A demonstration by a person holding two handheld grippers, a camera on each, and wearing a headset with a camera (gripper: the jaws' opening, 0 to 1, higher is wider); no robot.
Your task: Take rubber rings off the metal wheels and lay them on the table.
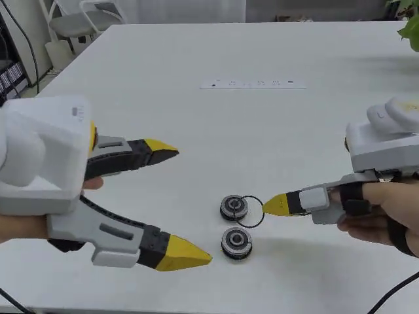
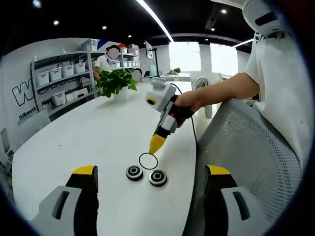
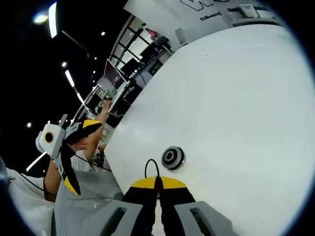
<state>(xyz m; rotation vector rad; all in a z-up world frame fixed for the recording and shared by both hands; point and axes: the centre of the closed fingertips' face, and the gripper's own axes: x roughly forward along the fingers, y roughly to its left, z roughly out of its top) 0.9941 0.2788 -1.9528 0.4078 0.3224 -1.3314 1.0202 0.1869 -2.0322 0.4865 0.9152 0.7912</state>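
Observation:
Two small metal wheels sit close together on the white table (image 1: 196, 98), one (image 1: 234, 207) farther from me and one (image 1: 236, 242) nearer. My right gripper (image 1: 275, 205) comes in from the right, shut on a thin black rubber ring (image 1: 249, 211) that hangs beside the farther wheel. In the right gripper view the yellow tips (image 3: 158, 183) pinch the ring (image 3: 149, 166), with a wheel (image 3: 173, 158) just beyond. My left gripper (image 1: 175, 203) hovers open left of the wheels, holding nothing. The left gripper view shows the ring (image 2: 148, 161) above both wheels (image 2: 134, 172) (image 2: 158, 177).
A flat white strip (image 1: 253, 84) lies at the table's middle back. A chair (image 1: 78, 23) stands beyond the far left corner, and plant leaves (image 1: 412, 26) show at the far right. A grey mesh chair (image 2: 246, 147) is beside the table.

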